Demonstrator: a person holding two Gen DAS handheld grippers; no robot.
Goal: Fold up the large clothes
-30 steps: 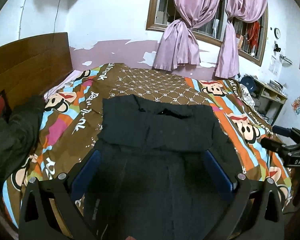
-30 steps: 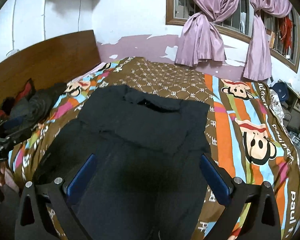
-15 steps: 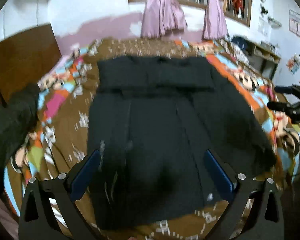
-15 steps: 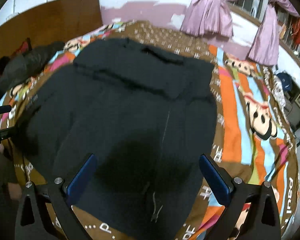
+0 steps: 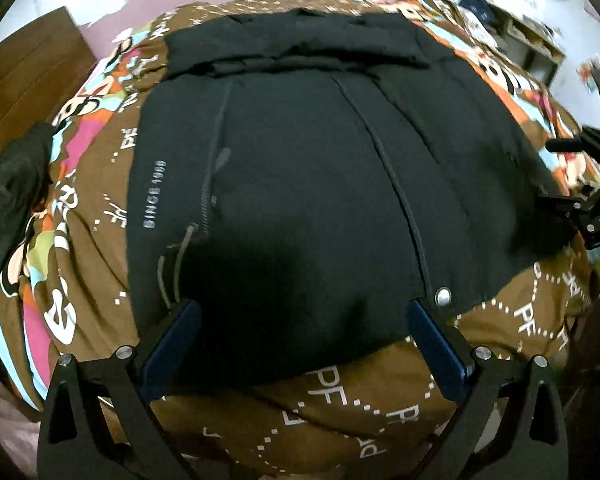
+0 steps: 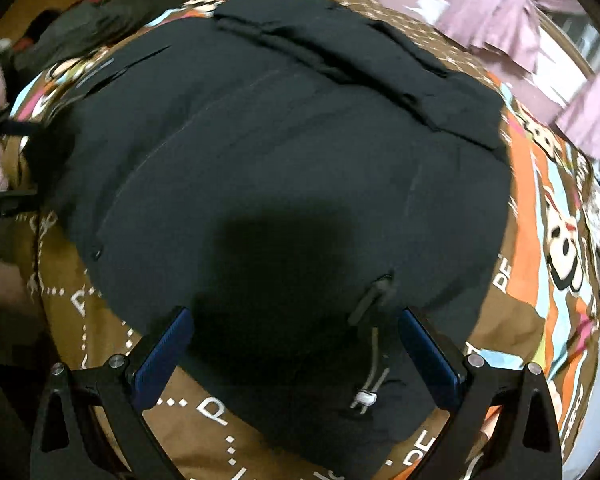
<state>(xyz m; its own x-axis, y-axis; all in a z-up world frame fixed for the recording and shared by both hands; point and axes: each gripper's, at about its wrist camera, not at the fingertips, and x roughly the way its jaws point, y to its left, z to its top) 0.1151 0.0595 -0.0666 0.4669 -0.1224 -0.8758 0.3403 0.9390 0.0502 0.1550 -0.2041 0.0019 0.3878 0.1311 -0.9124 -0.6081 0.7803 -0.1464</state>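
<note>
A large black jacket lies flat on the bed, its hood end at the far side and its hem toward me. White lettering runs down its left side. It also fills the right wrist view, with a drawcord and toggle at the near hem. My left gripper is open and empty, just above the near hem. My right gripper is open and empty, over the hem's right corner. The right gripper also shows at the right edge of the left wrist view.
The bed has a brown patterned bedspread with cartoon monkeys. A dark pile of clothes lies at the left near the wooden headboard. Pink curtains hang at the far wall. A cluttered desk stands at the right.
Both grippers have tilted down and come closer to the jacket, from a raised view of the room to just over its near hem. Both stayed open.
</note>
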